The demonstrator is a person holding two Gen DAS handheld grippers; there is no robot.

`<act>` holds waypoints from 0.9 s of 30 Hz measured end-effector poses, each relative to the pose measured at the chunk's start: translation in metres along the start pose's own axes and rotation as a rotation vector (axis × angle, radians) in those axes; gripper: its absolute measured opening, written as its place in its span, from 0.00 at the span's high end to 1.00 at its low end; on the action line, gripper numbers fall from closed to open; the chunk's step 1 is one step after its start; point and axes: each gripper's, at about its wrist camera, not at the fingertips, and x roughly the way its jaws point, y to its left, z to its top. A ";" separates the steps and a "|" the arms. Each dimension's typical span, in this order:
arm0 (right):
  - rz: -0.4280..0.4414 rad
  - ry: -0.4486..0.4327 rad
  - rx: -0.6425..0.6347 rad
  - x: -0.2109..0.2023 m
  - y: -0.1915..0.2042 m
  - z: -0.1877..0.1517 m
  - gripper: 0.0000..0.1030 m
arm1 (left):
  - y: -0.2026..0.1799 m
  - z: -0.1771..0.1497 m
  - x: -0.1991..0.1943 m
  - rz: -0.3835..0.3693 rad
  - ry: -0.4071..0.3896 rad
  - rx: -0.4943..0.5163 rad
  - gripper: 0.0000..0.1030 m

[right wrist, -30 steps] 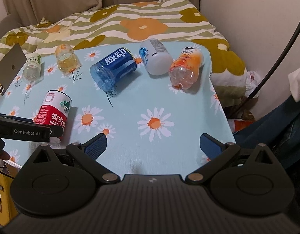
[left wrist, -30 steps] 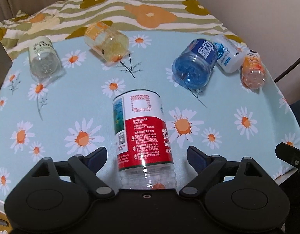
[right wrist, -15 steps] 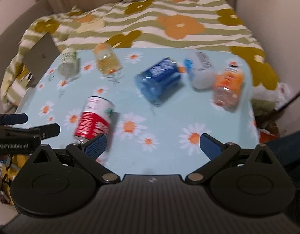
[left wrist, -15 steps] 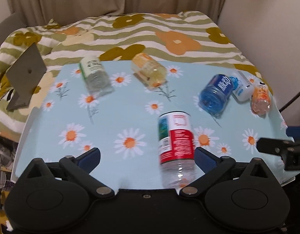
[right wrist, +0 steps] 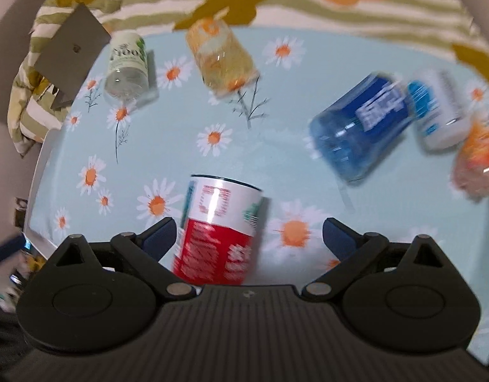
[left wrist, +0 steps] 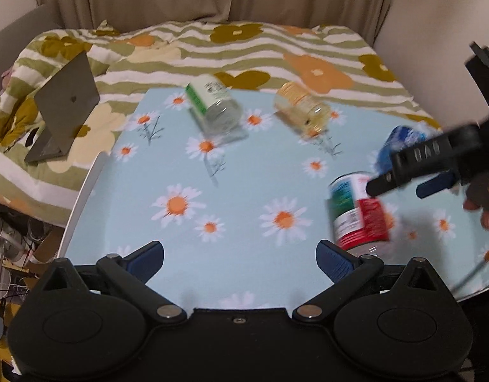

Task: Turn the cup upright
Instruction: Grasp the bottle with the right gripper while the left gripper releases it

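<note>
Both grippers spread wide over the daisy table; red cup on its side, ungrasped.

Right gripper (right wrist: 249,235): jaws released, fingers either side of the red cup (right wrist: 219,229) but apart from it; nothing held. The cup lies at the near edge of the table (right wrist: 168,133), its far end pointing away from the camera. Left gripper (left wrist: 239,256): jaws released, only bare cloth between the fingers. From the left wrist view the red cup (left wrist: 357,213) sits to the right of the left gripper, with the right gripper (left wrist: 435,187) hanging over it, blurred. Further back, all on their sides: green cup (right wrist: 126,70), yellow cup (right wrist: 222,60), blue cup (right wrist: 359,127), white cup (right wrist: 438,111), orange cup (right wrist: 477,159). Blue and white look touching; blur prevents certainty. Laptop (left wrist: 64,108) on the bedspread (left wrist: 276,47) past the table's left corner.
</note>
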 end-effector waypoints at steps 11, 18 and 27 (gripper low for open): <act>0.080 0.103 0.213 0.042 -0.012 0.015 0.20 | 0.035 -0.002 0.022 -0.074 0.072 -0.080 0.00; 0.096 0.094 0.229 0.045 -0.012 0.011 0.25 | 0.038 0.004 0.021 -0.088 0.066 -0.069 0.00; 0.106 0.028 0.204 0.024 -0.002 0.005 0.27 | 0.044 0.005 0.015 -0.092 0.063 -0.071 0.00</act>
